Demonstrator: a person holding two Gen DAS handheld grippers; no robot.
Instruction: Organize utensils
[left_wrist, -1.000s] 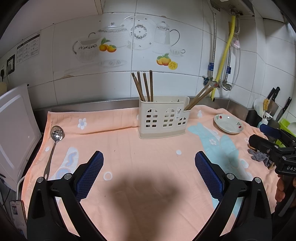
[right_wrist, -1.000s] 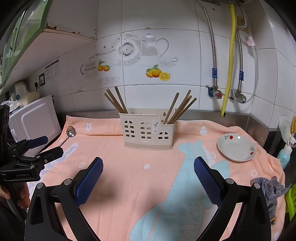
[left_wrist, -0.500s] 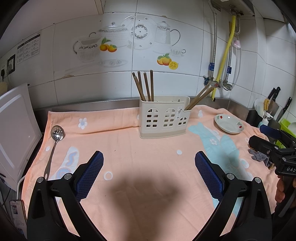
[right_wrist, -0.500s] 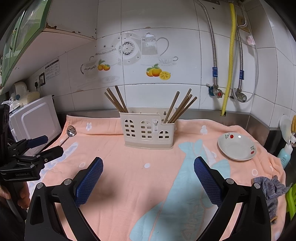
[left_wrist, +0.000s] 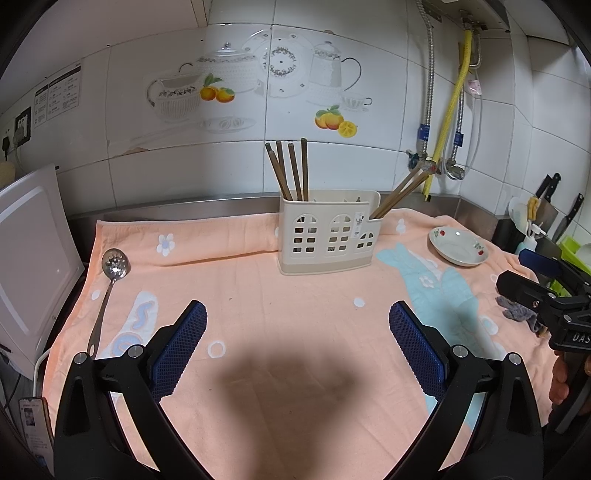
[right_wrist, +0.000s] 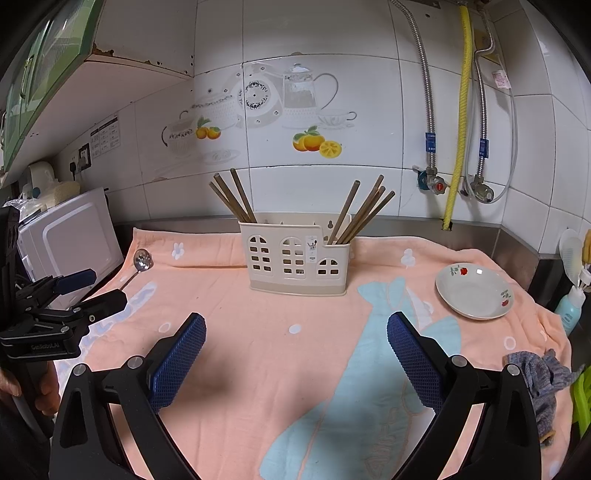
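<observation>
A cream utensil holder (left_wrist: 328, 236) stands at the back of the peach towel (left_wrist: 280, 332); it also shows in the right wrist view (right_wrist: 295, 258). Brown chopsticks (left_wrist: 290, 170) stand in its left end and more chopsticks (left_wrist: 400, 192) lean out of its right end. A slotted metal spoon (left_wrist: 110, 280) lies on the towel's left edge; its bowl also shows in the right wrist view (right_wrist: 142, 260). My left gripper (left_wrist: 297, 321) is open and empty above the towel's front. My right gripper (right_wrist: 295, 332) is open and empty too.
A small white dish (right_wrist: 474, 291) with red fruit print sits on the towel at right. A grey rag (right_wrist: 539, 376) lies at the front right corner. A white appliance (left_wrist: 29, 251) stands left of the towel. Knives (left_wrist: 554, 206) and a bottle (right_wrist: 570, 310) stand far right.
Both views have shifted very slightly. Nothing was picked up or let go.
</observation>
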